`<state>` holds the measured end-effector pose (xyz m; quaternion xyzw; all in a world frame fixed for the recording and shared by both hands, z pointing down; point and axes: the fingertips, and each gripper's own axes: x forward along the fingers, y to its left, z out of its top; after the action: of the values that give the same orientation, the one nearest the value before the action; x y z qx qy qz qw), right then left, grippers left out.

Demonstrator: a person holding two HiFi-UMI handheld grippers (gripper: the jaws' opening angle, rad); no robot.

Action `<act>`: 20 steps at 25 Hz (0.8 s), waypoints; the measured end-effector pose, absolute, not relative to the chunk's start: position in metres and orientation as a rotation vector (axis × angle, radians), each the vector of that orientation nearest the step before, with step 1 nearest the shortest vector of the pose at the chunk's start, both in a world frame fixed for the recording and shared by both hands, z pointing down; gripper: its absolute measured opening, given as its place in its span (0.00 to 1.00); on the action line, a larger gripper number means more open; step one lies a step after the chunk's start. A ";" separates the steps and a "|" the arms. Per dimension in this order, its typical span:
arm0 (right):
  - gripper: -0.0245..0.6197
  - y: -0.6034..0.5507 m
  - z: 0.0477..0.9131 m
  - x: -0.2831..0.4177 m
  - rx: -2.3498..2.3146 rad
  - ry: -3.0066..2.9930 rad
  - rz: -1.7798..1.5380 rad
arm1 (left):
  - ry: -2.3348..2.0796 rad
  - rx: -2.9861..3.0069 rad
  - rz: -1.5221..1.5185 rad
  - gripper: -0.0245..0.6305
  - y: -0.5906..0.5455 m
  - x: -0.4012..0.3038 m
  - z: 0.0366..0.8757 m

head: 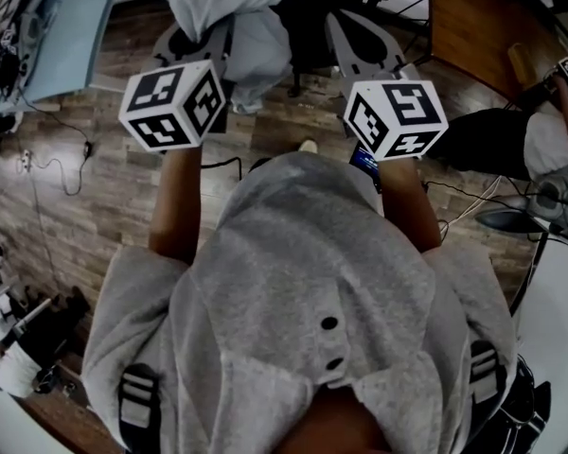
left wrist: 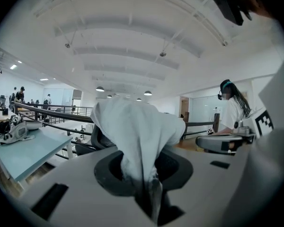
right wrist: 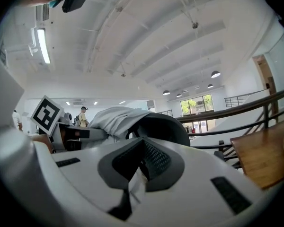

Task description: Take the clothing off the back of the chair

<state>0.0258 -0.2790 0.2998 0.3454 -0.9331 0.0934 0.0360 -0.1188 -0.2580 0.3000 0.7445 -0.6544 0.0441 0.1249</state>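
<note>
Head view: clothing (head: 229,3) at 12 o'clock, white, draped over the top of a dark chair (head: 308,26), with one loose end hanging toward the wood floor (head: 104,187). The left gripper (head: 204,43) reaches in at 11 o'clock and the right gripper (head: 362,43) at 1 o'clock. Each is at one side of the garment, and their tips are partly under the cloth. Left gripper view: the claw is pressed together on a bunched rope of white fabric at 6 o'clock. The cloth rises from the pinch into a soft peaked mound at centre. The chair's dark mesh back shows just beside the mound at 9 o'clock, and the other gripper sits at 3 o'clock. Right gripper view: the claw is closed on a small white fold at 6 o'clock, a thin bite and much less cloth than the left has. The rest of the garment lies over the chair's rounded top at 10 o'clock, touching it. Progress, as I judge it: both holds are made, but the garment is still on the chair back. Lifting it up and carrying it clear are left to do. The small right-hand bite looks like the one that could slip. Fabric: thin, limp and creased, plain white with no stiffness. It should drape and drag rather than hold its shape.
</note>
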 end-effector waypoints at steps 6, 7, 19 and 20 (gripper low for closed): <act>0.05 -0.270 0.295 0.034 1.129 -2.844 0.289 | -1.868 2.199 0.115 0.18 -0.249 -0.116 0.297; 0.05 -0.268 0.294 0.035 1.137 -2.844 0.287 | -1.865 2.206 0.112 0.18 -0.247 -0.116 0.295; 0.05 -0.242 0.291 0.033 1.148 -2.852 0.284 | -1.856 2.211 0.073 0.18 -0.217 -0.114 0.293; 0.05 -0.240 0.291 0.032 1.146 -2.852 0.283 | -1.855 2.213 0.070 0.18 -0.216 -0.114 0.293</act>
<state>0.0319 -0.2396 0.2910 0.3711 -0.9236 0.0917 0.0273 -0.1138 -0.2157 0.2926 0.7599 -0.6372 0.0239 0.1262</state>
